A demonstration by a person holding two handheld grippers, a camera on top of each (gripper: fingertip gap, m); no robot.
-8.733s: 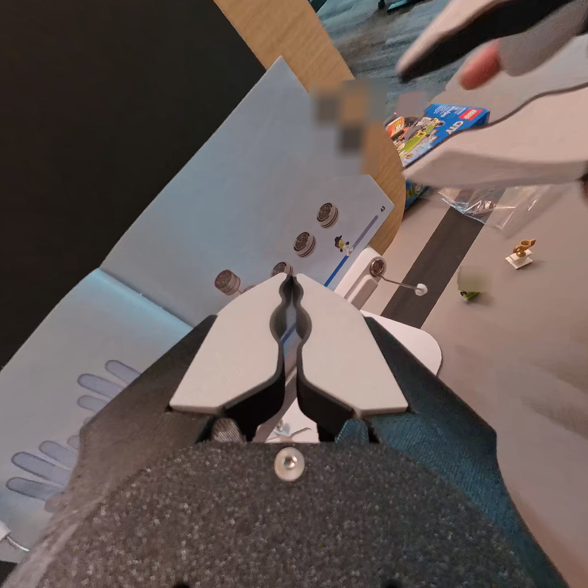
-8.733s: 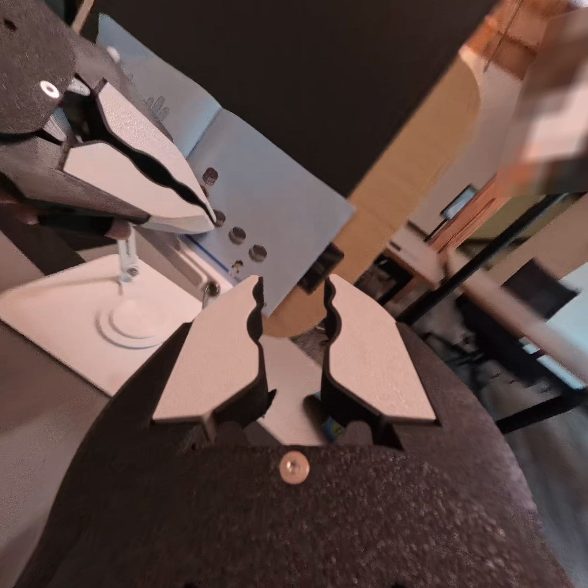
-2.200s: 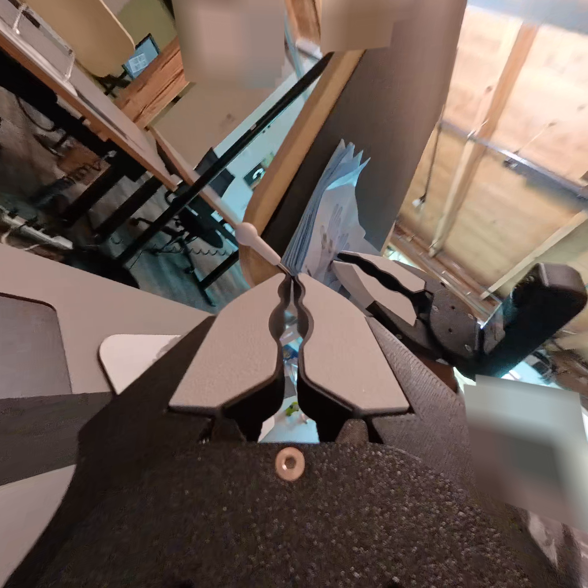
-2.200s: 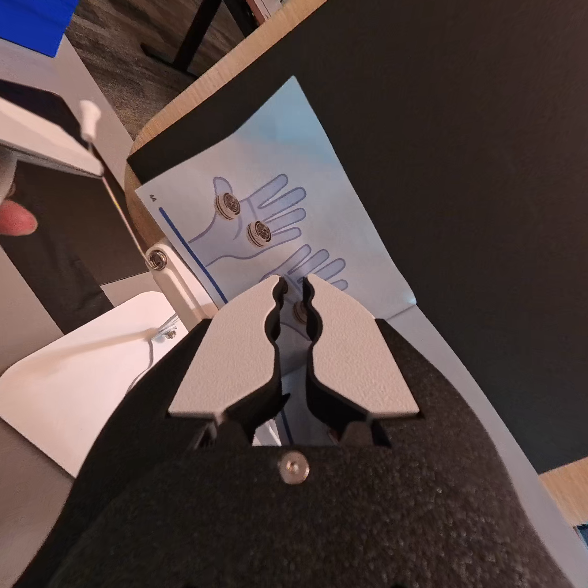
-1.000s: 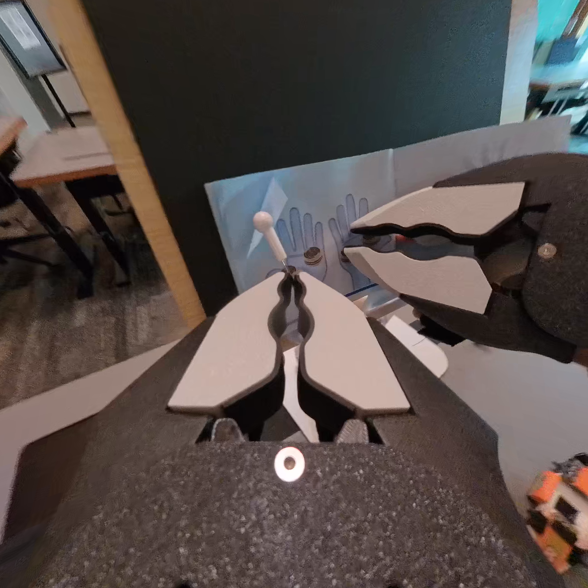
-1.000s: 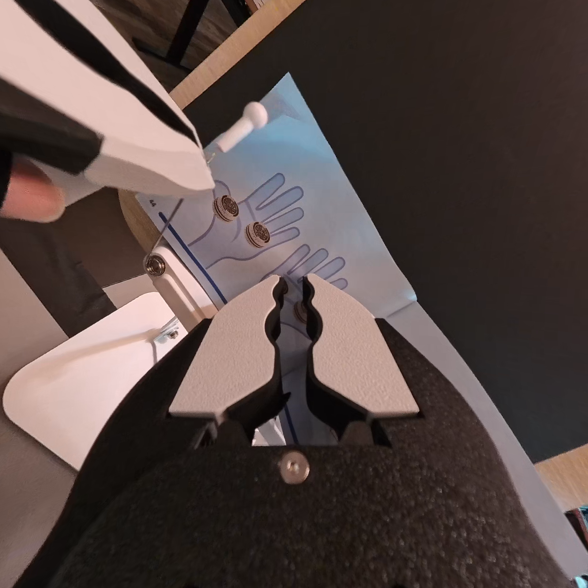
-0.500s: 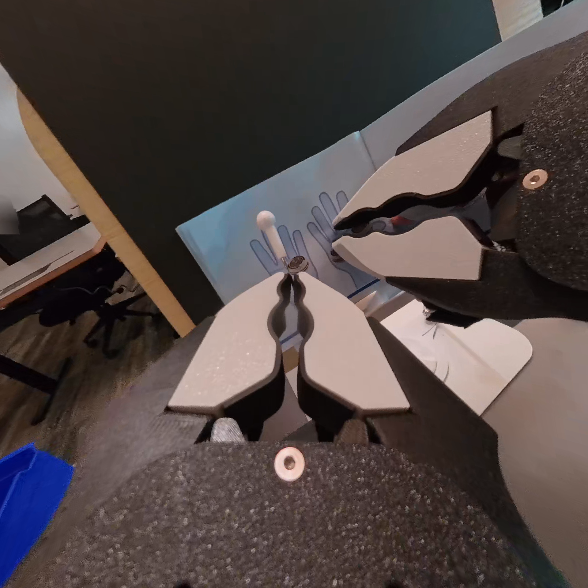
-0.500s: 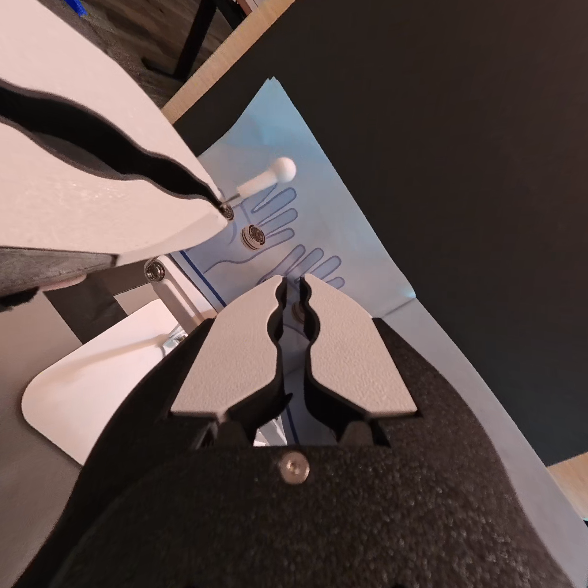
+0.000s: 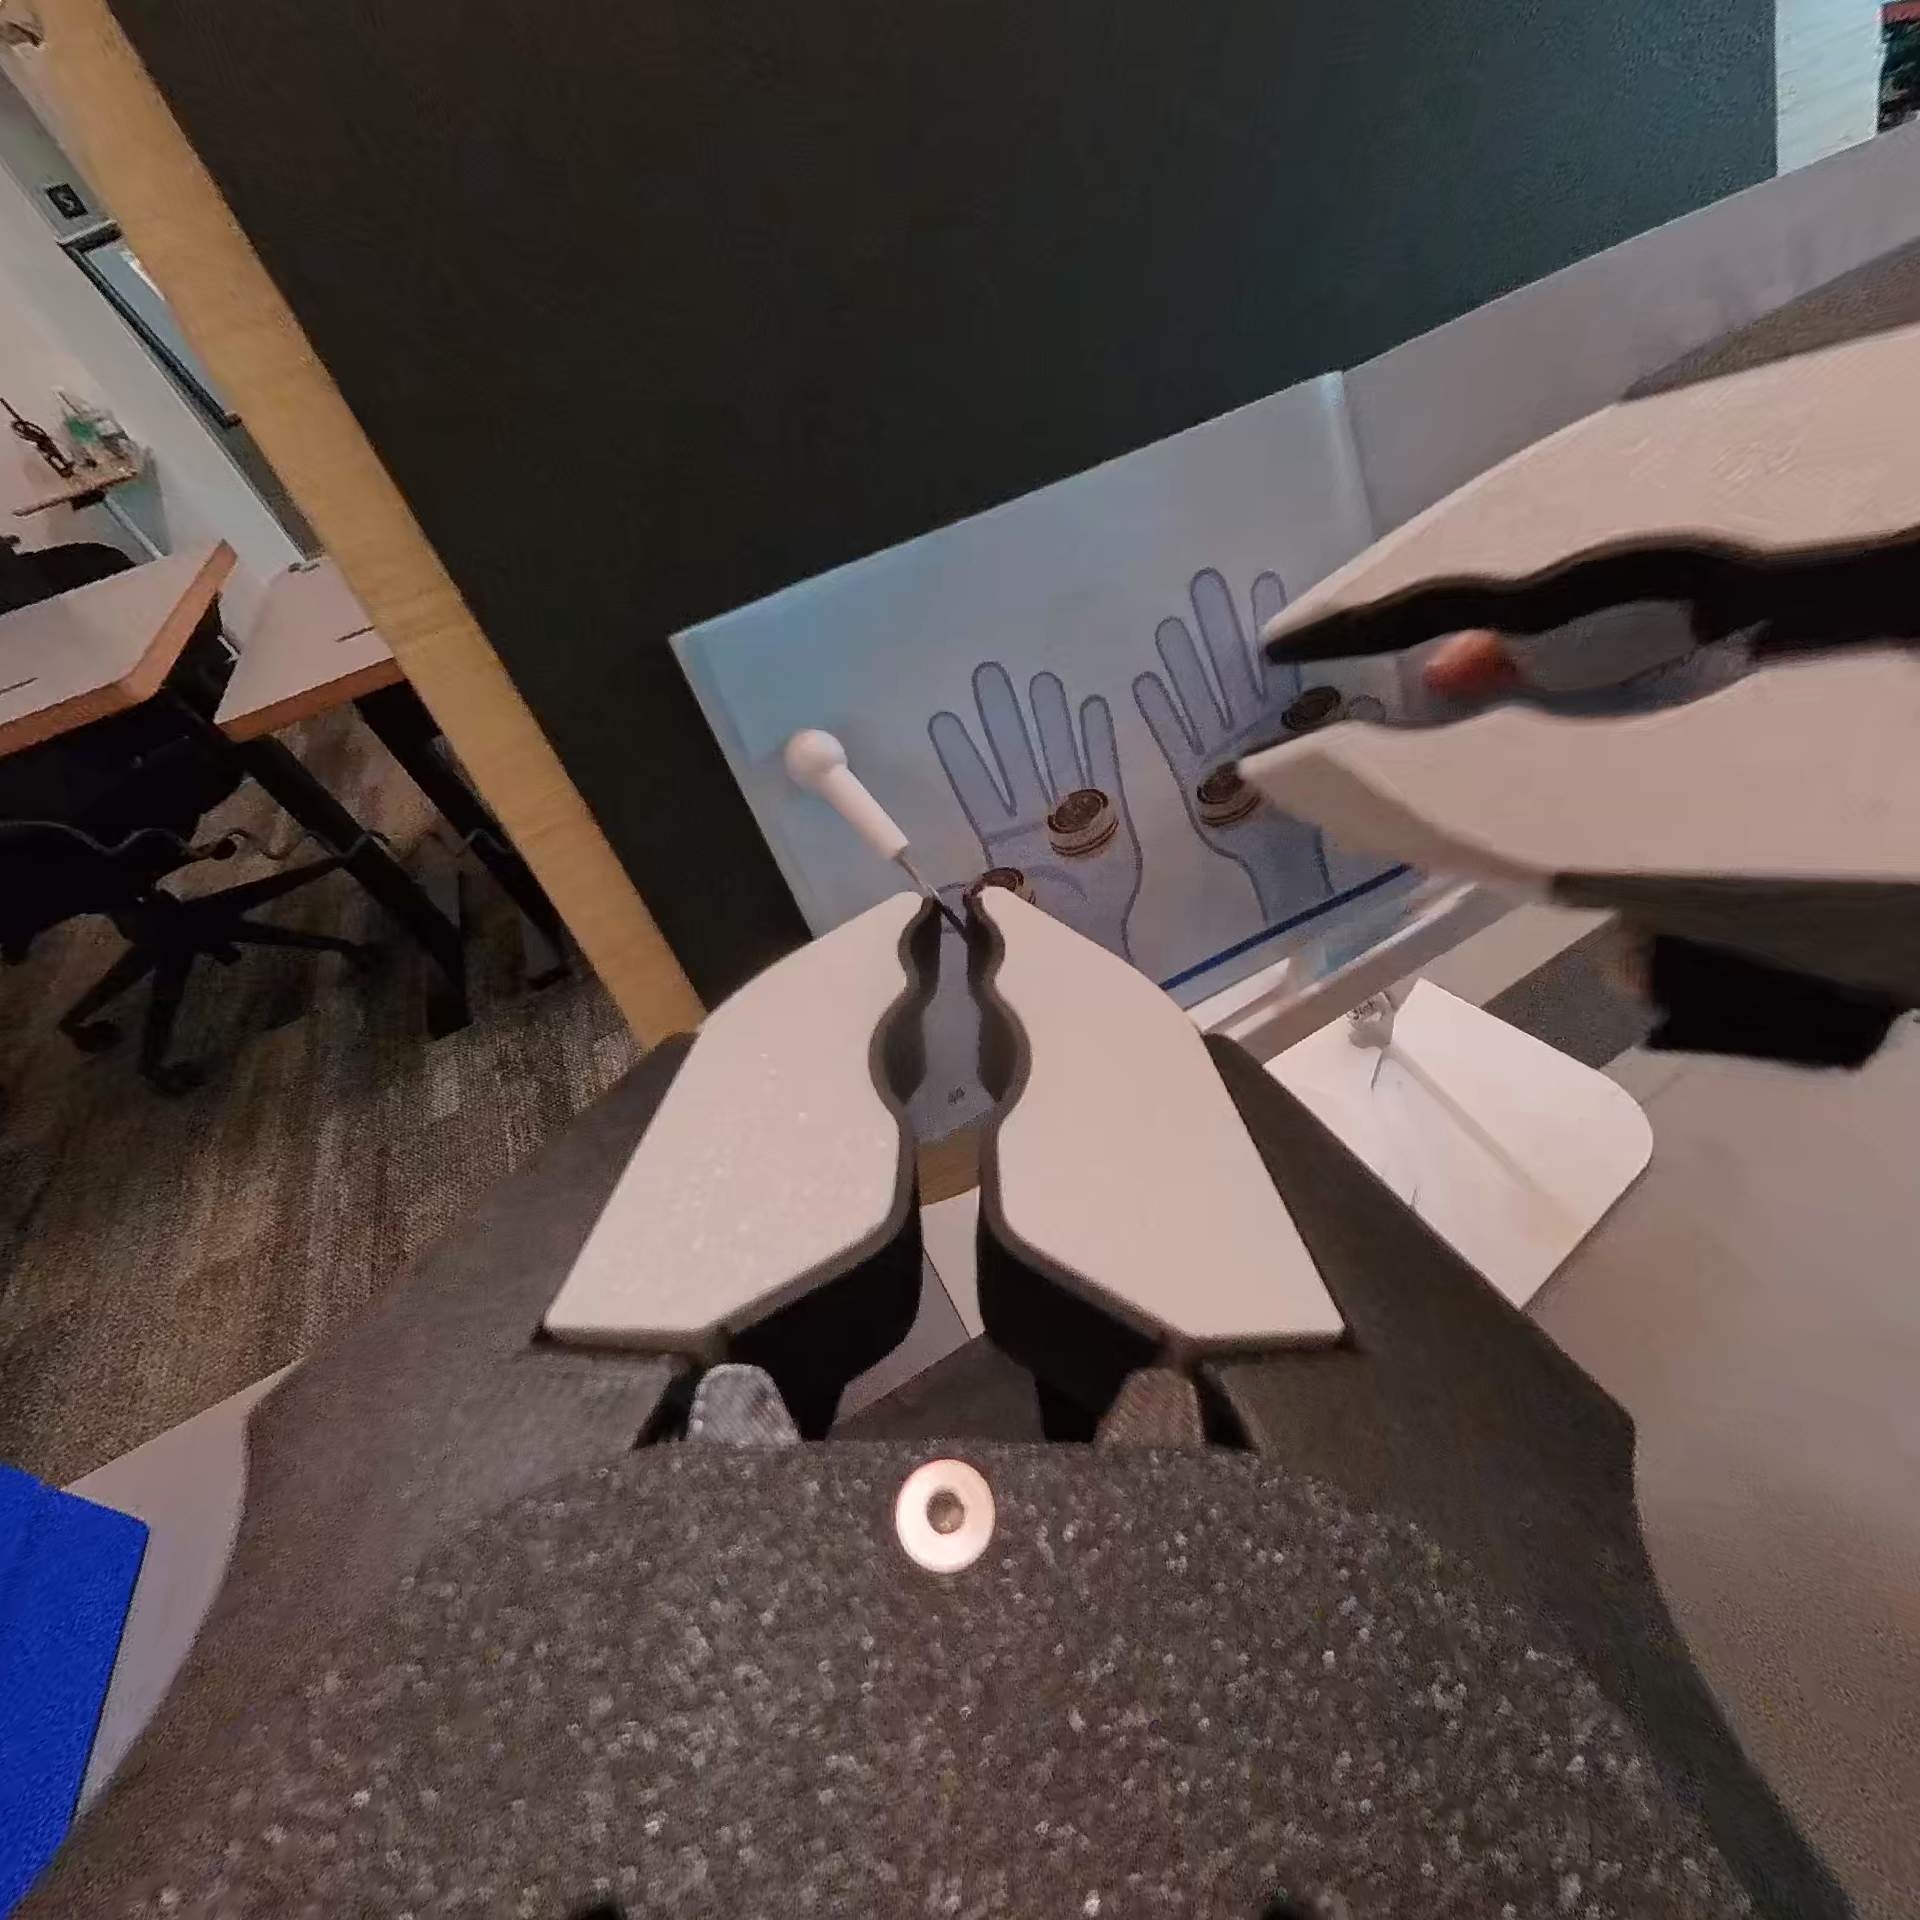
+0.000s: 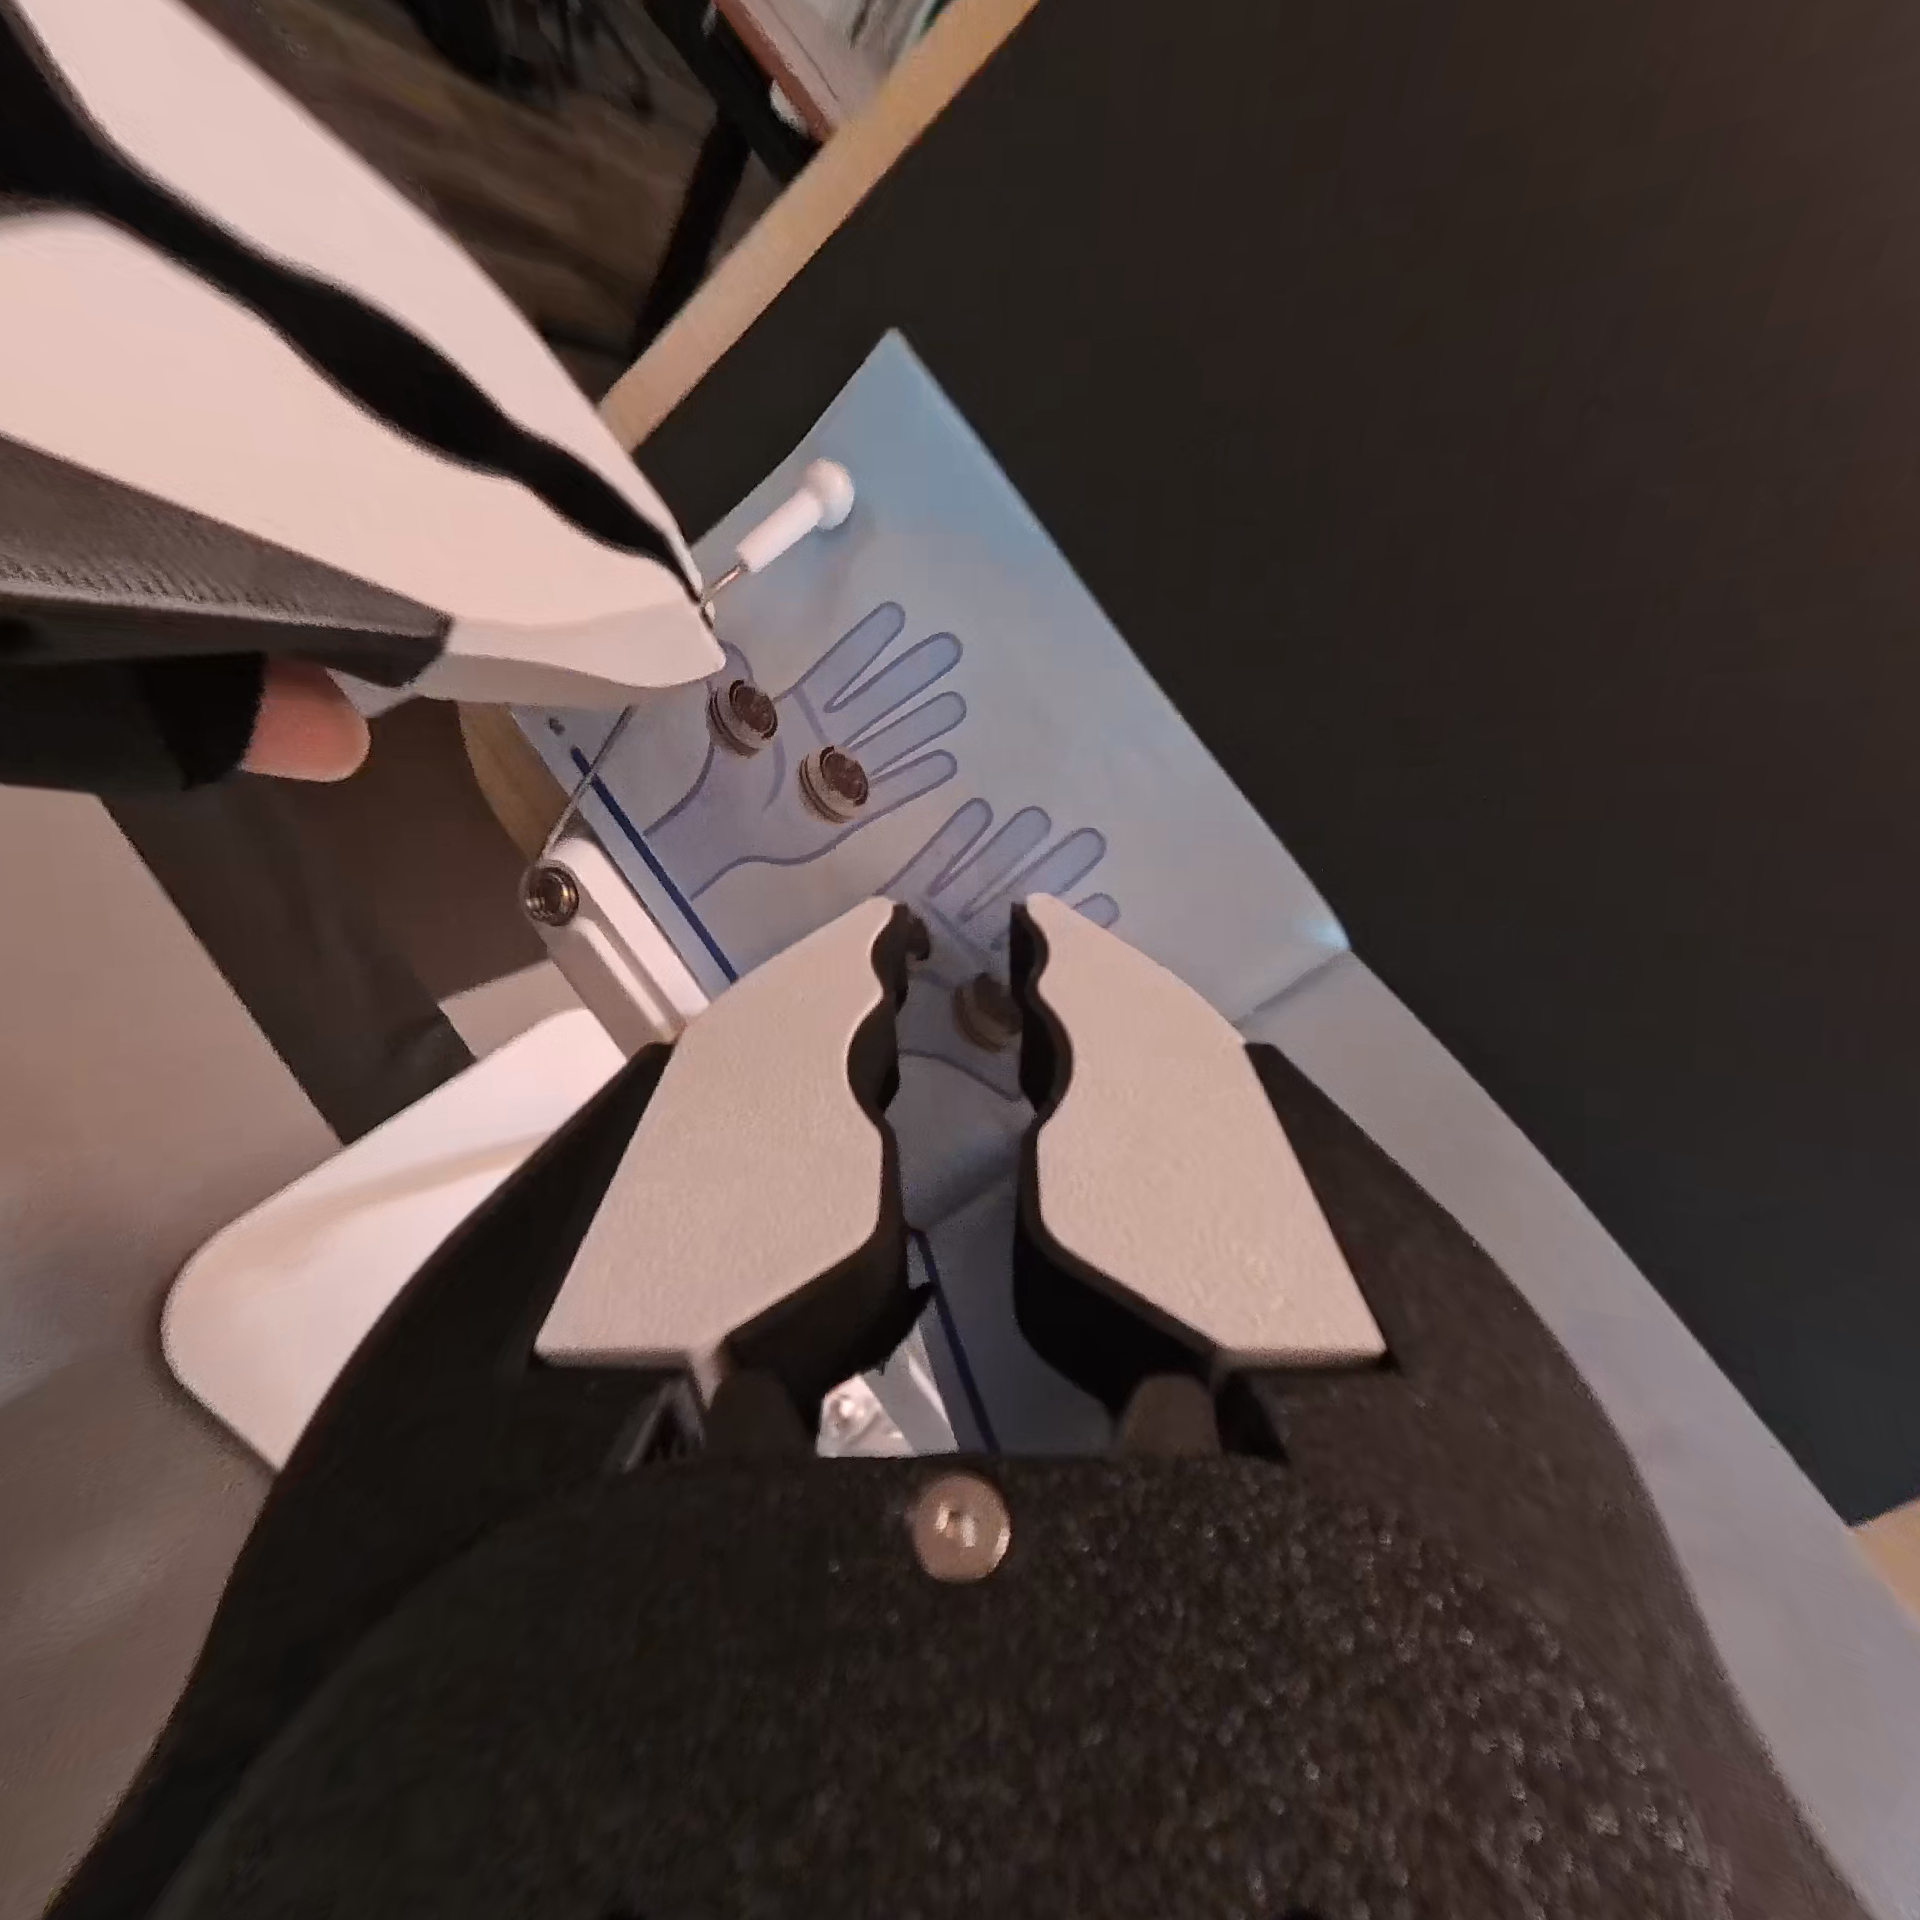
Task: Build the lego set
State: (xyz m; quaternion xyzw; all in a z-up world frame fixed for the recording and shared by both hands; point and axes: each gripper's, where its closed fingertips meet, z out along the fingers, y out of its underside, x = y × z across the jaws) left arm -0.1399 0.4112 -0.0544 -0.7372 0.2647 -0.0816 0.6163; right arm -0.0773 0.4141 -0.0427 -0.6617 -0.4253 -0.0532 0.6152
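Note:
The light-blue instruction booklet (image 9: 1039, 675) stands open on a white book stand (image 9: 1475, 1143), at a page with drawn hands and wheels. My left gripper (image 9: 951, 912) is shut on the stand's thin wire page holder, whose white tip (image 9: 821, 753) lies over the page's left part. In the right wrist view this gripper (image 10: 691, 603) comes in from the upper left, with the wire running down to its pivot (image 10: 551, 894). My right gripper (image 10: 956, 925) is slightly open and empty, close in front of the page's lower right; it also shows in the left wrist view (image 9: 1257, 712).
A dark panel (image 9: 935, 312) with a wooden edge (image 9: 364, 499) stands right behind the booklet. The grey table (image 9: 1766, 1403) runs on to the right. A blue thing (image 9: 52, 1662) shows at the lower left. Office desks and a chair (image 9: 104, 831) stand beyond the table edge. The left gripper's tips are roughly 7 centimeters from the right gripper's. The right gripper is farther from the blue thing (image 9: 52, 1662), some 45 centimeters, than the left, some 40 centimeters.
The booklet now shows a later page, with drawn hands. My left gripper has swung the wire holder up onto that page. My right gripper's jaws have parted a little.

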